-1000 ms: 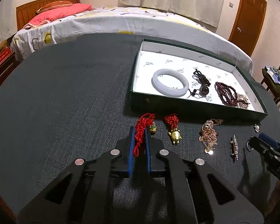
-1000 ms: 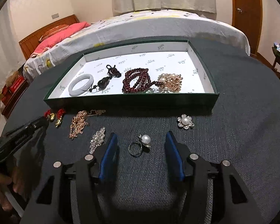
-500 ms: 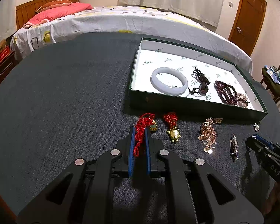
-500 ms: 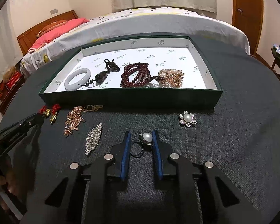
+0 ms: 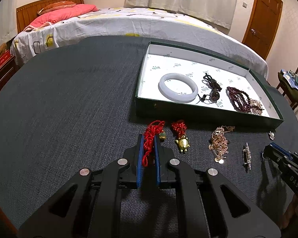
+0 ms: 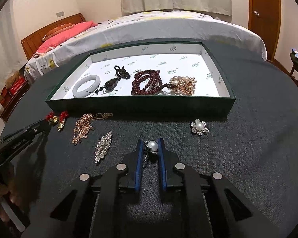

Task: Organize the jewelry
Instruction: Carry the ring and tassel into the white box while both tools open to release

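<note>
My left gripper (image 5: 149, 137) is shut on the red cord of a small gold charm (image 5: 153, 128) that lies on the dark table just before the green tray (image 5: 188, 113). My right gripper (image 6: 150, 141) is closing on a pearl ring (image 6: 153, 145), and its blue pads touch the ring on both sides. The tray (image 6: 141, 107) holds a white bangle (image 6: 86, 88), a black pendant (image 6: 111, 84), dark red beads (image 6: 147, 82) and a gold-and-pearl piece (image 6: 181, 85). In the right wrist view the left gripper (image 6: 42, 125) shows at the left edge.
Loose on the table lie a gold turtle charm with a red knot (image 5: 181, 142), a rose-gold chain (image 6: 83, 127), a crystal brooch (image 6: 103, 146) and a pearl flower brooch (image 6: 199, 127). A bed (image 5: 129, 23) stands behind the table, with a wooden door (image 5: 262, 19) and a chair (image 5: 296, 85) to the right.
The right gripper's jaws have come together from wide apart until they touch the pearl ring. The left gripper has kept its hold on the red cord and stayed in place.
</note>
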`<action>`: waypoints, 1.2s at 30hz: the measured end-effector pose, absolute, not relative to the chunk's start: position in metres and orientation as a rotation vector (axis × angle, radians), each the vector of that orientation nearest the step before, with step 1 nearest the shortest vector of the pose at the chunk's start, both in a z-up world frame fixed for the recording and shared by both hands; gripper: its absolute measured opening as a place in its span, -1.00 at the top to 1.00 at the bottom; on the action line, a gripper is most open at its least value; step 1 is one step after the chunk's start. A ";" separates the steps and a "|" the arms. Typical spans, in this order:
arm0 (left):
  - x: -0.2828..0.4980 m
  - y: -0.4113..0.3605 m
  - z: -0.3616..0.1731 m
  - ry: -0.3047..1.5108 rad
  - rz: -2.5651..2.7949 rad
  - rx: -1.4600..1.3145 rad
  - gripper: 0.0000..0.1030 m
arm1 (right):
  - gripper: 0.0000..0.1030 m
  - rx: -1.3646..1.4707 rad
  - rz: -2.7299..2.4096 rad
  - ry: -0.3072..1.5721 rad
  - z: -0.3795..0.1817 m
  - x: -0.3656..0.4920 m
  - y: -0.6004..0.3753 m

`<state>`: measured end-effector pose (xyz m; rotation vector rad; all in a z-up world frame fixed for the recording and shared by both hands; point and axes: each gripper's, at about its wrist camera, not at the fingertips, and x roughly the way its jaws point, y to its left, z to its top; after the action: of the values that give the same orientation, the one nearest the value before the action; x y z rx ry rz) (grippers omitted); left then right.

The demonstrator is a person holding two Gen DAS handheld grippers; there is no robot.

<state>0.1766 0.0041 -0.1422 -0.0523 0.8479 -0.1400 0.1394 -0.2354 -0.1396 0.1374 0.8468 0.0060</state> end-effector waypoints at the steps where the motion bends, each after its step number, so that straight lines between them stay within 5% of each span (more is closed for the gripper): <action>1: 0.177 0.004 -0.141 0.844 -0.141 -0.053 0.80 | 0.70 0.137 0.006 0.842 -0.138 0.139 -0.236; 22: 0.165 -0.010 -0.063 0.668 -0.206 -0.070 0.80 | 0.70 0.140 0.027 0.679 -0.074 0.139 -0.246; 36: 0.223 -0.058 -0.024 0.533 -0.271 -0.050 0.80 | 0.70 0.114 0.016 0.539 -0.032 0.194 -0.268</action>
<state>0.2234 -0.0576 -0.0242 -0.0503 0.5326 -0.2710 0.1937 -0.2679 -0.0320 0.1140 0.5387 0.0162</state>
